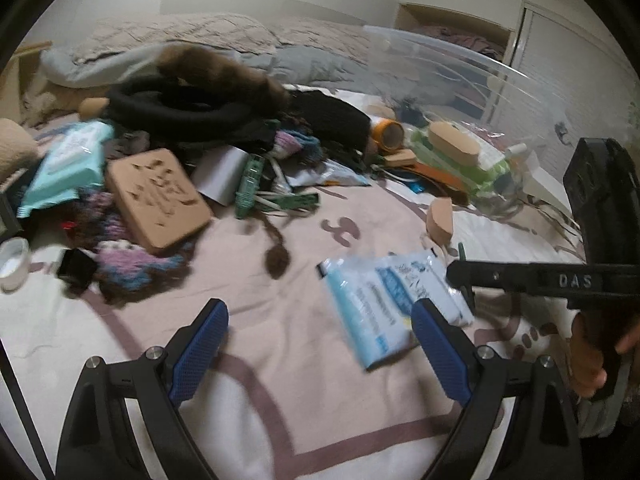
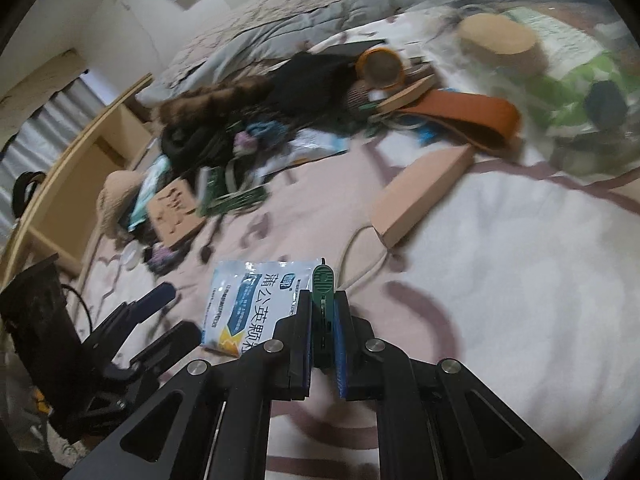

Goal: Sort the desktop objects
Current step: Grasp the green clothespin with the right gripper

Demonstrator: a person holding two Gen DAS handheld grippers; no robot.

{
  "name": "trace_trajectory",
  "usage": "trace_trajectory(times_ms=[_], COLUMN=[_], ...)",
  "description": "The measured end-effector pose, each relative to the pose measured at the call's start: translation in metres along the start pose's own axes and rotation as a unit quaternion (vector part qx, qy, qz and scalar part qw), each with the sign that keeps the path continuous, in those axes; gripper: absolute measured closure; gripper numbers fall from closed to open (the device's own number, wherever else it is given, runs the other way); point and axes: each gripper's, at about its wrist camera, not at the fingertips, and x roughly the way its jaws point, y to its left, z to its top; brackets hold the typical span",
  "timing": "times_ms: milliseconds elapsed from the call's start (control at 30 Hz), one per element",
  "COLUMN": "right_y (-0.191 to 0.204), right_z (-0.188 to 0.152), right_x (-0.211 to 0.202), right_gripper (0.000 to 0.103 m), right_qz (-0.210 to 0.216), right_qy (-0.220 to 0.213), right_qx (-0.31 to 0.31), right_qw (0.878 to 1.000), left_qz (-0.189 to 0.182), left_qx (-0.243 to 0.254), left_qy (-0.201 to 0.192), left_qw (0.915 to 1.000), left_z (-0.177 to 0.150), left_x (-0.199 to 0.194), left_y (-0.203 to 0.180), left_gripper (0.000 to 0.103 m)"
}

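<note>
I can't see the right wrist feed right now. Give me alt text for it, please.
The right tool is shut on a small green clip just above a pink and white blanket. A blue and white sachet lies flat just left of it, with the open left tool further left. Clutter is piled behind.

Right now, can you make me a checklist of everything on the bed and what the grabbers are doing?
Surface: pink and white blanket, patterned.
Job's things: blue-white sachet lying flat; green clip held.
Clutter: cardboard box, orange tape roll, knitted scarf, black clothes heaped together.
Grippers: left gripper jaws wide, nothing between; right gripper jaws closed on the clip.
Cables: pale cord by a flat tan box.
Surroundings: clear plastic bin, wooden shelf.
</note>
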Motion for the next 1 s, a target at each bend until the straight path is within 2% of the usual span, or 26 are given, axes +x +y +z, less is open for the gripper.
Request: trace_trajectory(times_ms=[200,300,500,667,967,1000], right_y=[0.040,0.045,0.031,0.024,0.018,0.016], right_z=[-0.007,-0.003,0.016,0.021,-0.011,-0.013], right_x=[0.008,-0.004,-0.049,-0.066,-0.046,-0.043], right_gripper=[0.093,0.093,0.093,0.093,0.093,0.093], right_qz=[0.067,0.078,0.088,0.079,0.014,0.005], right_qy=[0.024,0.013,-0.044,-0.051,0.013,0.015], right_qx=[-0.038,-0.038,-0.004,-0.002,-0.034,-0.033], right_qw=[0.997,0.996,0.995,0.996,0.999,0.999], left_qz=[0.030,0.033,0.028,0.029,0.018,0.019], left_qx=[-0.007,-0.024,-0.027,-0.017,-0.003,0.001], left_qy=[-0.012,-0.010,-0.013,-0.012,-0.004,-0.001], left_qw=[0.9995,0.9991,0.9992,0.9994,0.9998,0.9998], left_z=[-0.006,-0.009,-0.008,-0.008,-0.004,-0.004], left_x=[-0.020,-0.024,-0.026,-0.025,-0.023,-0.022], left_y=[0.013,0.021,0.021,0.016,0.003,0.001], left_gripper=[0.010,0.010,0.010,0.010,0.009,0.006])
